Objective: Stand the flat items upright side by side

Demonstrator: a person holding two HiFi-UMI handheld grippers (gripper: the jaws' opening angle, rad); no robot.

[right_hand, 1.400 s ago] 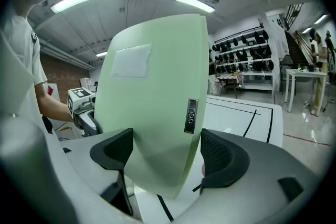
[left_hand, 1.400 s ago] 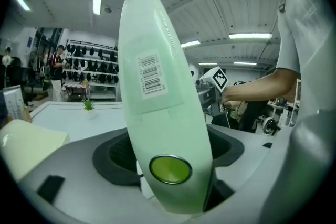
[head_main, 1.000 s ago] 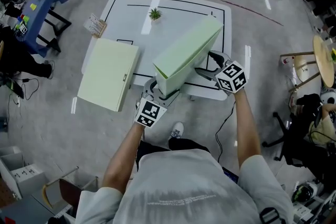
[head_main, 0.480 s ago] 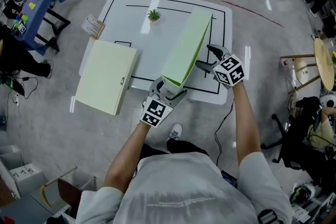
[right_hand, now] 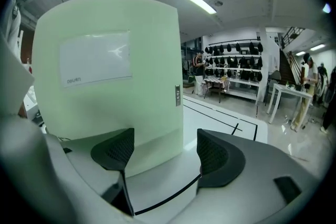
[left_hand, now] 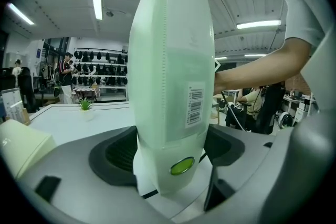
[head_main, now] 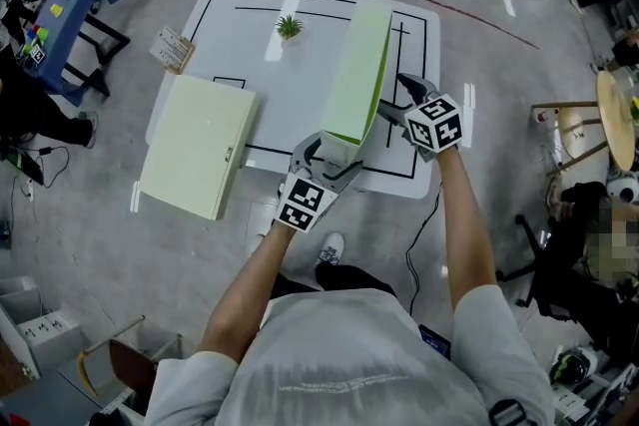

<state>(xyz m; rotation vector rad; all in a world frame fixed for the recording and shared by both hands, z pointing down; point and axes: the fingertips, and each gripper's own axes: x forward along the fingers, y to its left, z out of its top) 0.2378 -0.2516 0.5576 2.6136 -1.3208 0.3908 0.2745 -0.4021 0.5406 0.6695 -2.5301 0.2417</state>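
At table centre, head view: both forearms reach toward 12 o'clock. Left gripper (head_main: 324,163) is at the 6 o'clock end of the pale green box file (head_main: 357,75), right gripper (head_main: 402,103) at its 3 o'clock face. File's bottom edge is hidden. Tilted 1.0 s ago, it is upright now. Second box file (head_main: 198,145) lies flat at 9 o'clock.
Left gripper view: jaws clamped on the file's spine (left_hand: 170,76).
Right gripper view: jaws wide apart, gripping nothing; the file's face is just ahead.

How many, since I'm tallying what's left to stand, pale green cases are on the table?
2. The upright case stands toward the table's right side, its near end clamped in the left tool. The flat case lies at the left edge, overhanging it. None appears hidden.
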